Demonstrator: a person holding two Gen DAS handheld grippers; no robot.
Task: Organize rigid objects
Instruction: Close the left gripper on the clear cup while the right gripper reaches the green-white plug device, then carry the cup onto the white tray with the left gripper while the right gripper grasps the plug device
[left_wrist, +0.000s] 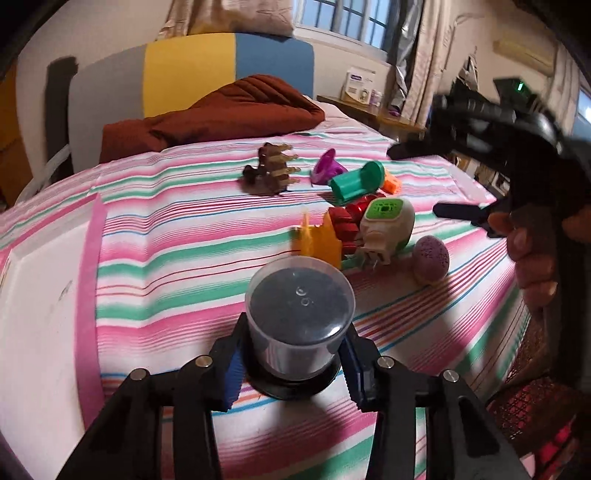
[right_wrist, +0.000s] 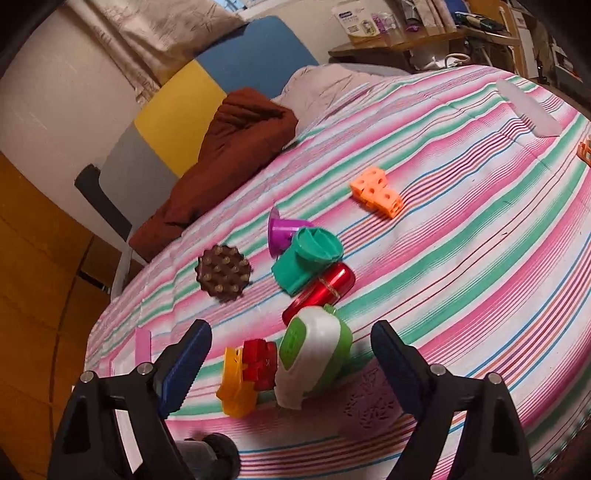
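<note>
Left gripper (left_wrist: 293, 363) has its blue-padded jaws drawn in against the sides of a clear plastic canister (left_wrist: 300, 310) with a dark inside and a black base, standing upright on the striped bedspread (left_wrist: 166, 258). Both pads appear to touch its wall low down, just above the base. I judge it light, stiff and smooth — a slick, slightly tapered cup that could slip upward out of a loose pinch, so the low hold near the base looks right, with moderate squeeze to avoid flexing the thin wall.

Right gripper (right_wrist: 291, 363) hangs with jaws spread wide, gripping nothing, over the white-and-green plug-in device (right_wrist: 314, 358). That one seems hard, rounded and glossy — best taken across its narrower flanks.

The left wrist view alone shows the canister whole, the purple egg-shaped piece (left_wrist: 430, 260) and the person's hand (left_wrist: 532, 254) on the other tool. The right wrist view alone shows the orange cube cluster (right_wrist: 376, 194) lying well apart, and the brown studded disc (right_wrist: 222, 275) face-on.
</note>
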